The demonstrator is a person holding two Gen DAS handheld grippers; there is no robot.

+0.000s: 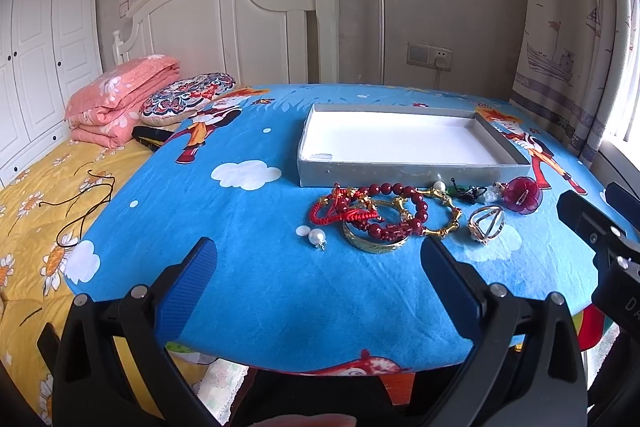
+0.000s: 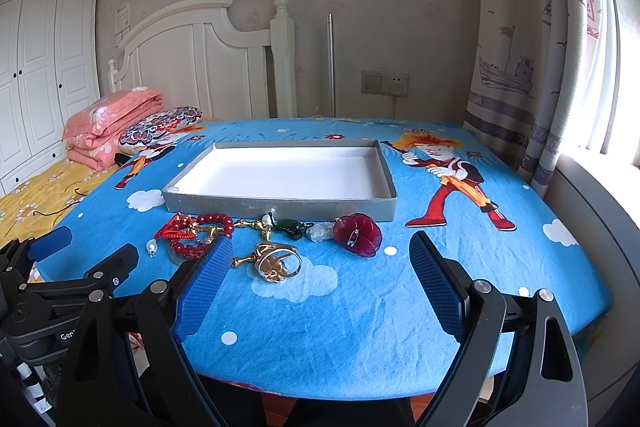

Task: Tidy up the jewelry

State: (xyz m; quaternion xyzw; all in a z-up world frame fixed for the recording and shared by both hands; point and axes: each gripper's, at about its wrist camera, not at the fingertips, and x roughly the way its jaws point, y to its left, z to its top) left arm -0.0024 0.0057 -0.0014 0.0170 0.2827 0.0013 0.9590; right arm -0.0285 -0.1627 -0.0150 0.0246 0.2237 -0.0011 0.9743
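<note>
While both tools hover above the near edge of the blue cartoon-print tablecloth, the left gripper and the right gripper each stand spread wide, holding nothing. Just in front of the shallow grey cardboard tray with a white lining, which holds nothing, the jewelry lies in one loose row. Nearest are one white pearl drop and one silver-and-gold wire ring. Closer to the tray lie one gold bangle, one dark red bead bracelet, one red braided cord bracelet and one translucent maroon flower brooch.
</note>
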